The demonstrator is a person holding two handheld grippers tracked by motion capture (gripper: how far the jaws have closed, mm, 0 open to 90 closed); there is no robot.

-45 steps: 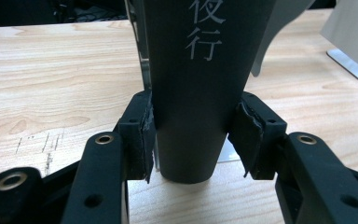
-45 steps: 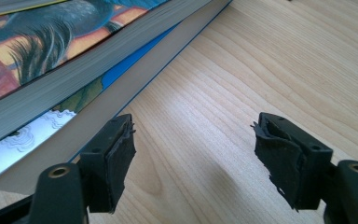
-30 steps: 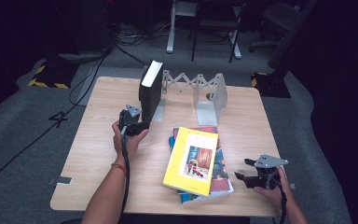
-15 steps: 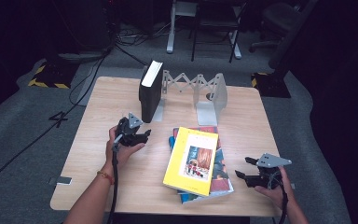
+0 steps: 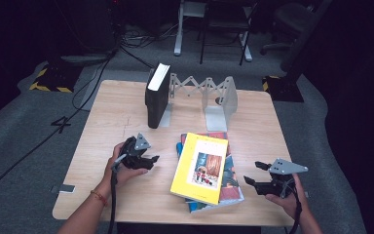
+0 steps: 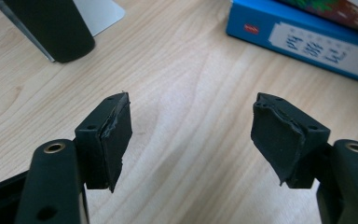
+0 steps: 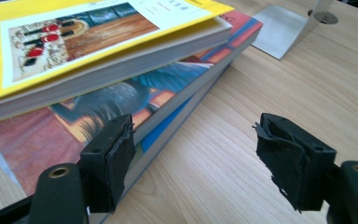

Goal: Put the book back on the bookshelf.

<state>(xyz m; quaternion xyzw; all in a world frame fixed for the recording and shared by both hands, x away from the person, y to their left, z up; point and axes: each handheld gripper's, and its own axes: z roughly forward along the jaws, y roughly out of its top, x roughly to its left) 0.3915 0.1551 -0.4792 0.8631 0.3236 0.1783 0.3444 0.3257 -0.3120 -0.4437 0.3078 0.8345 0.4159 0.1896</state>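
Observation:
A black book stands upright against the left plate of a grey folding book rack. In front of it lies a stack of books with a yellow one on top, a colourful cover under it and a blue book at the bottom. My left gripper hovers over bare wood left of the stack; its jaws have just been opening, with nothing between them. My right gripper stands open at the stack's right corner, and its left pad is in front of the colourful cover.
The wooden table has bare room on the left and along the right side. The rack's flat foot rests behind the stack. Chairs and cables crowd the dark floor beyond the far edge.
My left gripper has drawn back from the black book toward the near edge, and its jaws stand wider. The right gripper has hardly shifted.

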